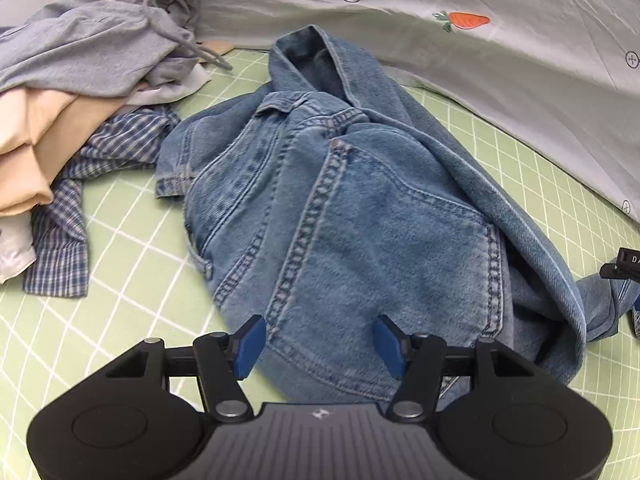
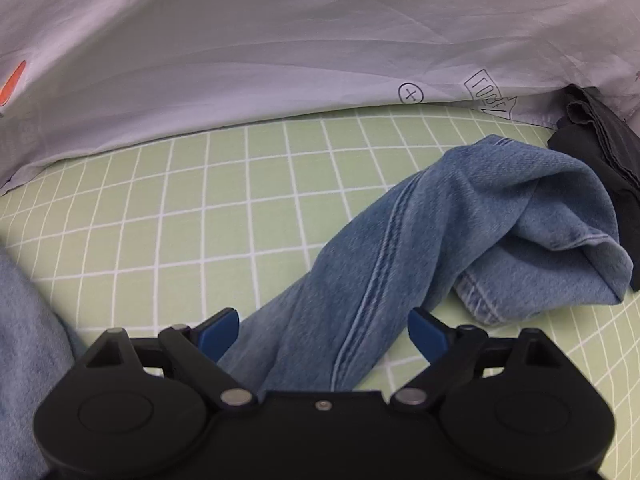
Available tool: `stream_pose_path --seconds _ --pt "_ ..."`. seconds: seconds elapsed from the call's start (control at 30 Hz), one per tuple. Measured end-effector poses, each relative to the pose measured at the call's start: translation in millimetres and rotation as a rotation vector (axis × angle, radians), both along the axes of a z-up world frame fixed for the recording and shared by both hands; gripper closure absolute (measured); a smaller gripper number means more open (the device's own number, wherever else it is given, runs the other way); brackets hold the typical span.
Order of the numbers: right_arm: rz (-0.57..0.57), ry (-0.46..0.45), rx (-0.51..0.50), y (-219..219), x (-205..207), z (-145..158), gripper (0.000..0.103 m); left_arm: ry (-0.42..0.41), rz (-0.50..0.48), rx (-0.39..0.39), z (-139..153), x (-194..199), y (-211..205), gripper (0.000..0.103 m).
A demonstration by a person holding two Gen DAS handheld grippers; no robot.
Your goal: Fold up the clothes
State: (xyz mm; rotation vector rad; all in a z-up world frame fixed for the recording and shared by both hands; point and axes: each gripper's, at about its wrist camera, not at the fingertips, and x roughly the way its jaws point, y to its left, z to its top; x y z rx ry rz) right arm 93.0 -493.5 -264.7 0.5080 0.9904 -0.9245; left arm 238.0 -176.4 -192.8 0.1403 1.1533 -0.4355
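Jeans (image 1: pixel 340 216) lie crumpled on the green grid table (image 1: pixel 132 280), unfolded, beside heaped clothes (image 1: pixel 72 92); left gripper (image 1: pixel 319 346) and right gripper (image 2: pixel 322 334) hover with fingers spread, holding nothing.

Count: 1 pr jeans (image 1: pixel 340 208), crumpled mid-sheet. Pile at left edge holds approx 4 garments: 1 grey hoodie (image 1: pixel 80 48), 1 beige item (image 1: pixel 36 136), 1 blue plaid shirt (image 1: pixel 80 208), 1 white piece (image 1: pixel 12 252). 1 dark garment (image 2: pixel 600 160) at far right edge. 1 green grid sheet (image 2: pixel 200 200), 1 grey printed cover (image 2: pixel 280 40). 2 tongs: left (image 1: pixel 320 344), right (image 2: pixel 322 332).
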Motion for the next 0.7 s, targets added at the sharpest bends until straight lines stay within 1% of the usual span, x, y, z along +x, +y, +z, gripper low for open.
stream_pose_path --seconds 0.1,0.17,0.2,0.23,0.3,0.33,0.37,0.43,0.47,0.5,0.53,0.6,0.7 --pt "0.061 -0.041 0.006 36 13 6 0.011 0.029 0.067 -0.001 -1 2 25 0.042" --pt "0.130 -0.077 0.012 54 31 9 0.012 0.049 0.109 0.003 -4 7 37 0.043" --pt "0.165 -0.094 0.014 62 41 12 0.017 0.060 0.126 -0.005 -5 11 43 0.043" --pt "0.200 -0.110 0.017 69 51 14 0.020 0.067 0.139 -0.018 -6 15 47 0.043" --pt "0.261 -0.149 0.029 81 71 17 0.031 0.073 0.159 -0.039 -6 25 54 0.043" --pt "0.288 -0.171 0.039 85 81 19 0.034 0.073 0.165 -0.044 -7 31 56 0.043" --pt "0.312 -0.193 0.052 89 90 19 0.040 0.074 0.168 -0.047 -9 37 57 0.044" --pt "0.357 -0.223 0.075 99 113 23 0.046 0.077 0.166 -0.050 -13 49 56 0.044" --pt "0.380 -0.238 0.085 103 125 25 0.052 0.081 0.162 -0.052 -15 55 55 0.045" --pt "0.406 -0.250 0.088 107 136 26 0.054 0.086 0.158 -0.056 -18 61 53 0.047" --pt "0.431 -0.262 0.090 111 148 27 0.056 0.091 0.155 -0.059 -20 66 51 0.051" --pt "0.481 -0.283 0.094 118 172 28 0.056 0.104 0.155 -0.073 -25 76 48 0.053" --pt "0.547 -0.243 0.045 129 208 23 0.056 0.137 0.190 -0.120 -32 88 48 0.053"
